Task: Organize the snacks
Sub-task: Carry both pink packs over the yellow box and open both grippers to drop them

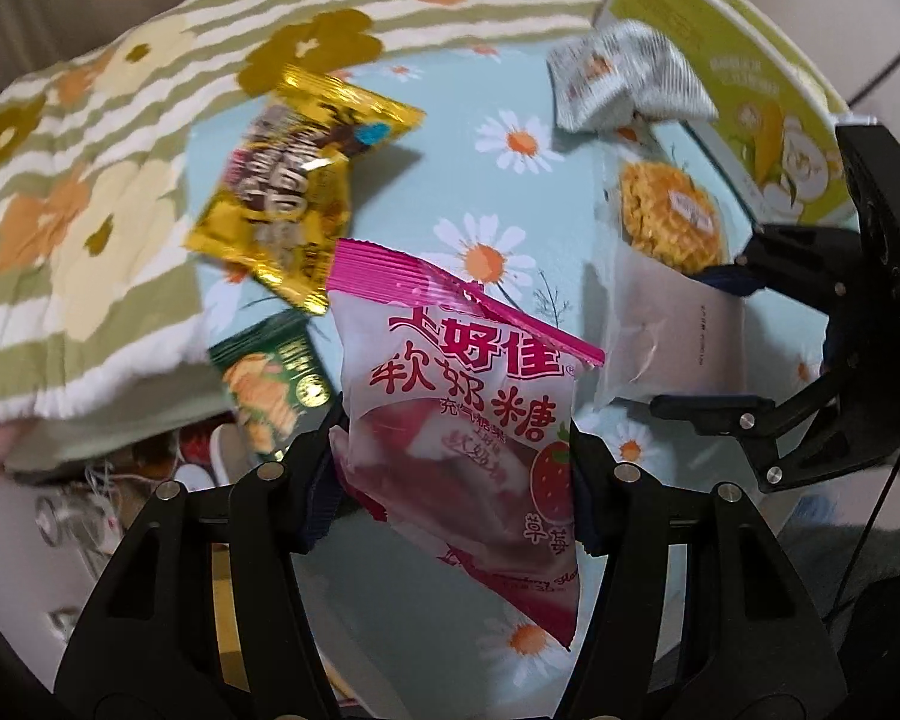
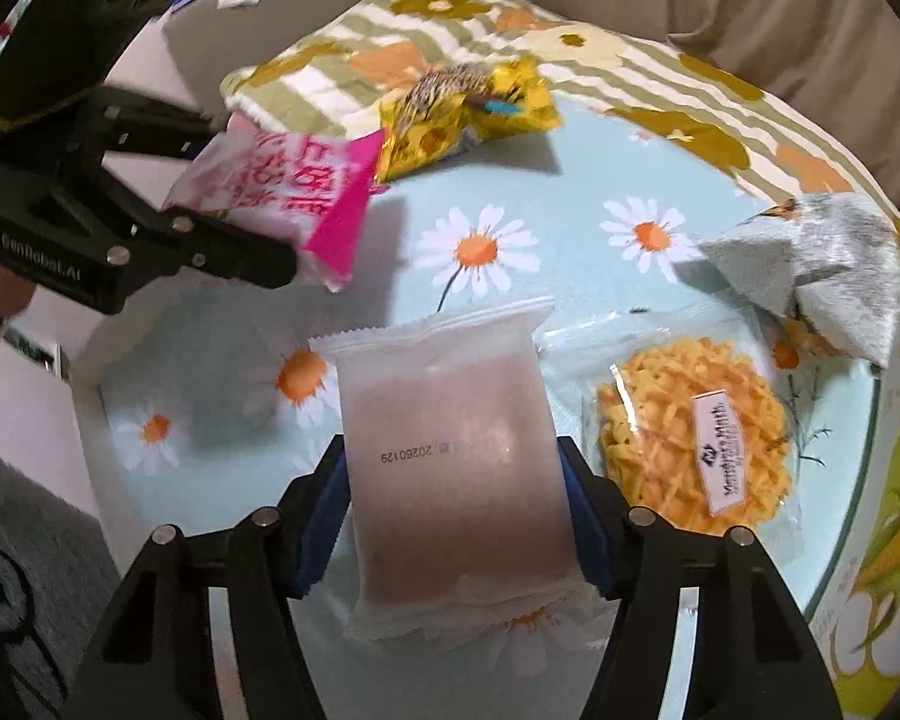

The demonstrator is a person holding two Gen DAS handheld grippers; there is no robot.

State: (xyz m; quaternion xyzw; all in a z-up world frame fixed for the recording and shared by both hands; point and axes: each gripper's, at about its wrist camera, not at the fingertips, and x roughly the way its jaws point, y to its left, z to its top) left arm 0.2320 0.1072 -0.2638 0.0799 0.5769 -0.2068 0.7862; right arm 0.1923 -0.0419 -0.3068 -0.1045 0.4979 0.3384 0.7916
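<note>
My left gripper (image 1: 453, 474) is shut on a pink strawberry candy bag (image 1: 450, 414) and holds it above the daisy-print table (image 1: 510, 192); it also shows in the right wrist view (image 2: 276, 192). My right gripper (image 2: 453, 492) is shut on a frosted white snack packet (image 2: 450, 438), seen in the left wrist view (image 1: 666, 330) too. On the table lie a gold packet (image 1: 282, 192), a green packet (image 1: 270, 396), a yellow noodle-cake packet (image 2: 690, 438) and a grey packet (image 2: 822, 276).
A green-and-white box (image 1: 750, 78) stands at the table's right edge. A flowered striped blanket (image 1: 78, 180) lies along the far and left sides. The floor lies below the table's near edge.
</note>
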